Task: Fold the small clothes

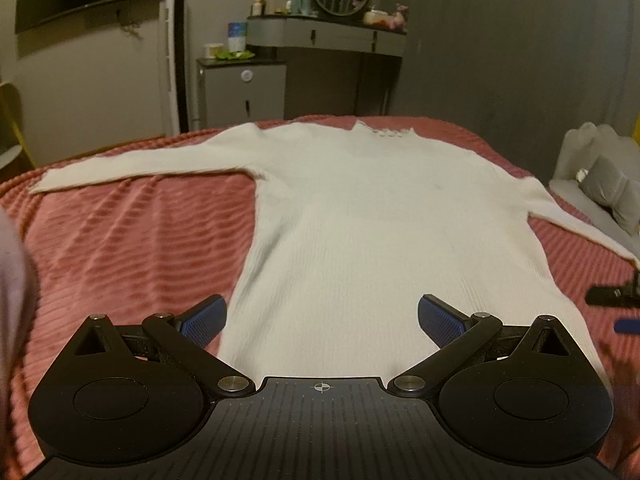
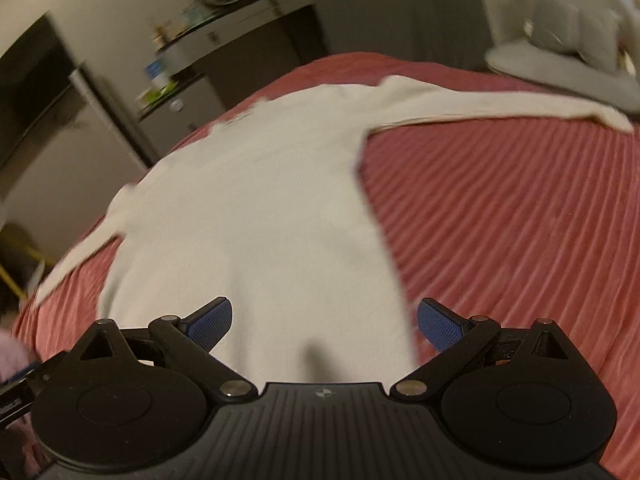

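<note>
Across the bed [image 1: 120,248] | white sweater [image 1: 380,220] flat, soft, floppy | your left gripper [image 1: 322,322] and right gripper [image 2: 324,324] wide, empty | pinch the hem corners

Both low, hemward, perhaps overlapping: sweater [image 1: 360,216]

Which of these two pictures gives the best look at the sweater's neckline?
The left wrist view: the white sweater is sharp there and its neckline shows straight ahead at the far end. In the right wrist view the sweater is motion-blurred and tilted, so the neckline is only a smudge.
</note>
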Available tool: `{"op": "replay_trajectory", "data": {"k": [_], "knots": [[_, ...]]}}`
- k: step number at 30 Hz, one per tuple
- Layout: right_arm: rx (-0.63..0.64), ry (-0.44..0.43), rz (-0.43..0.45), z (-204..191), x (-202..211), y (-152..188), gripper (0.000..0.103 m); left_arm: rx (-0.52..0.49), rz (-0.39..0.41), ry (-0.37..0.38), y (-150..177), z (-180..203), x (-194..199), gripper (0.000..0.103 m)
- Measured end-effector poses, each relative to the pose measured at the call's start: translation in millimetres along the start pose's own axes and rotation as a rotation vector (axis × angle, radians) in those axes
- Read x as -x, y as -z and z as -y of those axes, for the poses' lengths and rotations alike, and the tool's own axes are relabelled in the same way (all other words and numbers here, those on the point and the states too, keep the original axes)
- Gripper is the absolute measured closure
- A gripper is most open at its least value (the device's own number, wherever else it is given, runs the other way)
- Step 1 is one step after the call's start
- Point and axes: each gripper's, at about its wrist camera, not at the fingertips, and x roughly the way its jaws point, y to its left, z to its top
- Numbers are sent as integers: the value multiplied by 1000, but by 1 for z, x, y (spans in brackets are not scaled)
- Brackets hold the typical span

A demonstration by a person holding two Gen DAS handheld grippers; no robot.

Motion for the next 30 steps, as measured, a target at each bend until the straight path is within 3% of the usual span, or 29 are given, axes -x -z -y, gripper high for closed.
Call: {"op": "replay_trajectory", "data": {"k": [7, 12, 16, 18, 21, 22, 25, 27, 30], "knots": [[-119, 28, -29, 62, -48, -1, 4, 78, 3, -13, -19, 25, -60, 0], [-38, 37, 21, 59, -56, 8, 4, 94, -4, -46, -17, 43, -96, 0], [33, 26, -38, 57, -55, -4, 4, 69, 13, -96, -8, 46, -109, 0], [-52, -13, 36, 78, -44, -18, 4, 74, 28, -119, -5, 42, -113, 0], [-246, 65, 178, 136, -34, -54, 5, 159, -20, -101, -3, 29, -122, 0], [-342, 93, 217, 166, -33, -68, 10, 173, -24, -97, -2, 26, -125, 0], [-653, 93, 299, 242, -33, -96, 44, 142, -19, -111, 1, 28, -127, 0], [-794, 67, 380, 278, -33, -106, 44, 116, -24, -125, 2, 31, -129, 0], [-872, 108, 401, 310, -43, -121, 46, 98, -27, -137, 4, 33, -130, 0]]}}
